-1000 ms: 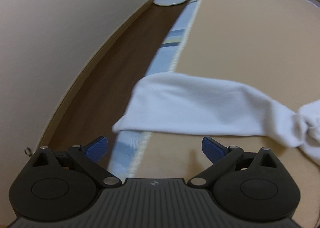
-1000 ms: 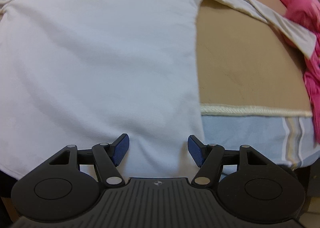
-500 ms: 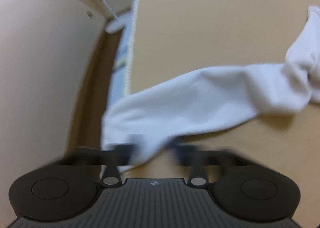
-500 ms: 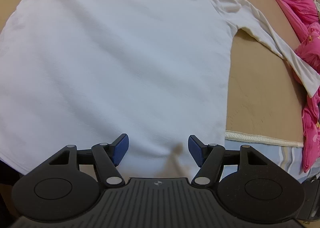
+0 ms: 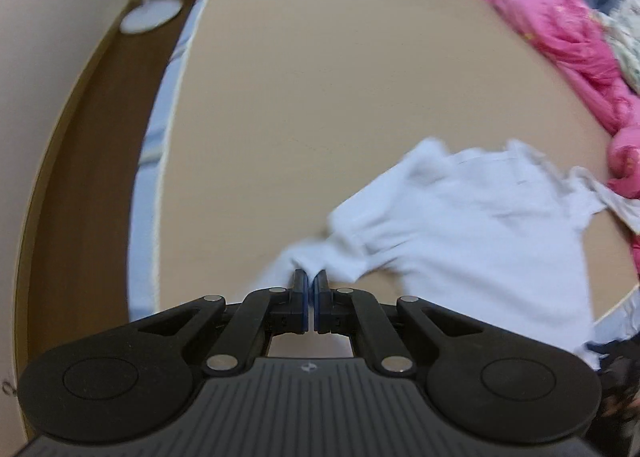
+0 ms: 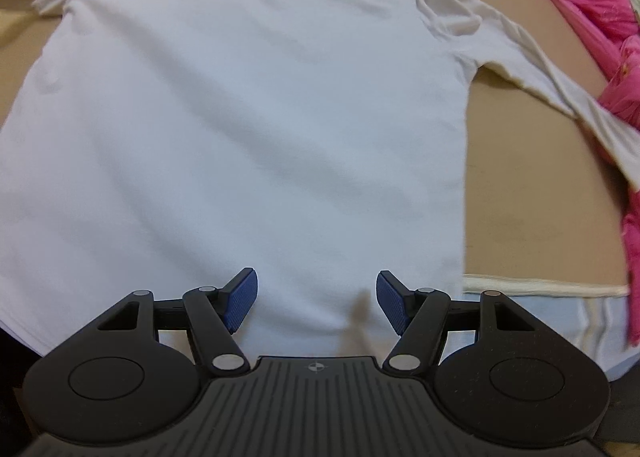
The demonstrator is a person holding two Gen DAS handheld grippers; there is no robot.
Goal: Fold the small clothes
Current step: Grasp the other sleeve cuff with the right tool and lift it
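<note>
A white long-sleeved shirt [image 6: 256, 105] lies flat on the tan bed cover [image 6: 520, 193], collar away from me. In the left wrist view the same shirt [image 5: 472, 217] spreads to the right, and its left sleeve end [image 5: 308, 257] runs up into my left gripper [image 5: 311, 281], which is shut on it and held high above the bed. My right gripper [image 6: 316, 297] hovers open over the shirt's lower hem, blue pads apart with nothing between them. The right sleeve [image 6: 532, 69] stretches out toward the pink bedding.
Pink bedding [image 5: 560, 29] is heaped along the bed's right side, the same pink bedding [image 6: 600, 5] in the right wrist view. The bed's left edge [image 5: 160, 145] drops to a brown floor [image 5: 92, 137], where a white round stand base [image 5: 152, 15] sits by the wall.
My left gripper closed on the sleeve end that hung over the bed's edge and rose with it, swinging toward the shirt's body. The right gripper drew back slightly over the hem and stayed open.
</note>
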